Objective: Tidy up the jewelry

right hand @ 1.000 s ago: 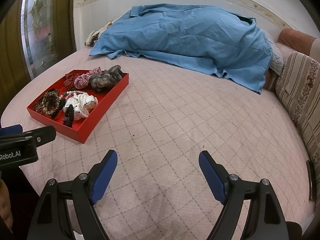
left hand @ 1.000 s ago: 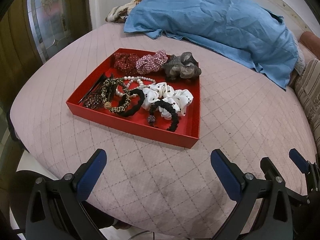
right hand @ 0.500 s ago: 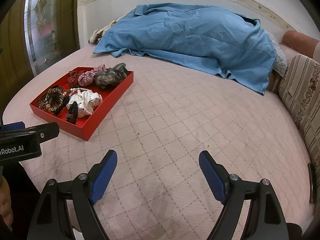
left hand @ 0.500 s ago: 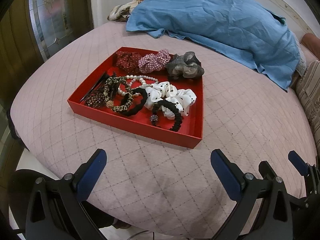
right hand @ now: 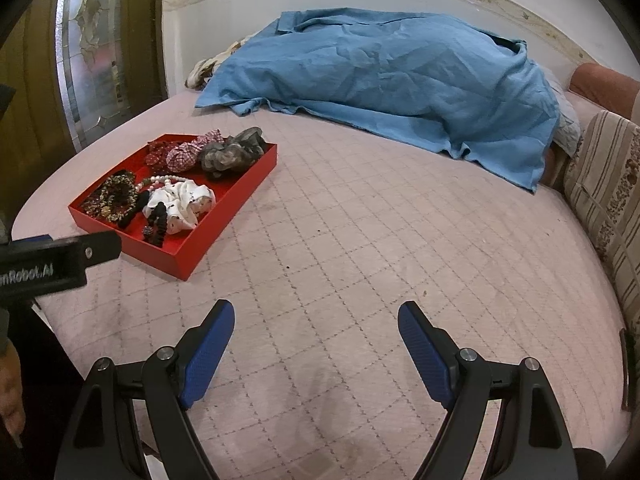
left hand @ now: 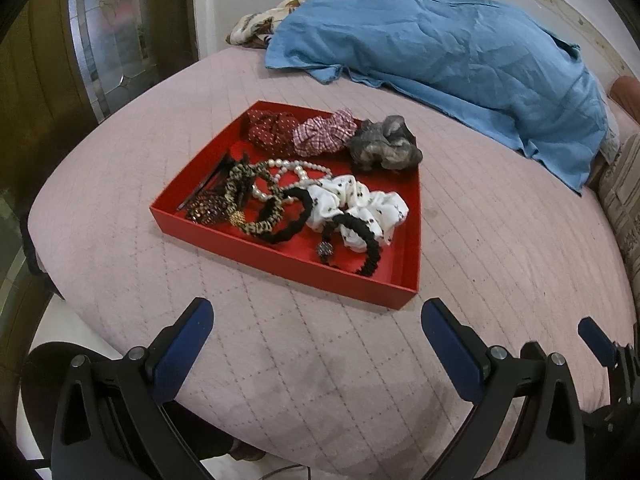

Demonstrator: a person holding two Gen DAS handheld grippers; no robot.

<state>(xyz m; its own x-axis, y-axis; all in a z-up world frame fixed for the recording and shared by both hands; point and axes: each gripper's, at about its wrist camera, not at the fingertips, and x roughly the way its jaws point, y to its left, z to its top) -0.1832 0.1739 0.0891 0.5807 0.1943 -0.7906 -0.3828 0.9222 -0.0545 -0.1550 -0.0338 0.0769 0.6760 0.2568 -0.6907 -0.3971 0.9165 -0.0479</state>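
A red tray [left hand: 280, 258] lies on the pink quilted bed, also in the right wrist view [right hand: 224, 210]. It holds a white dotted scrunchie [left hand: 360, 204], a grey scrunchie [left hand: 384, 146], a pink checked scrunchie [left hand: 324, 134], a dark red scrunchie [left hand: 270, 128], a pearl string [left hand: 288, 170], black hair ties [left hand: 360, 240] and a leopard-print band [left hand: 256, 200]. My left gripper [left hand: 316, 324] is open and empty, just short of the tray's near edge. My right gripper [right hand: 316, 324] is open and empty over bare quilt, right of the tray.
A blue cloth [right hand: 392, 80] covers a heap at the far side of the bed. Striped cushions [right hand: 608, 200] line the right edge. A glass-panelled door [left hand: 108, 40] stands to the left. The bed's near edge drops to the floor [left hand: 60, 328].
Both grippers have moved forward toward the tray; it looks larger and closer in both views. Both stay open and empty.
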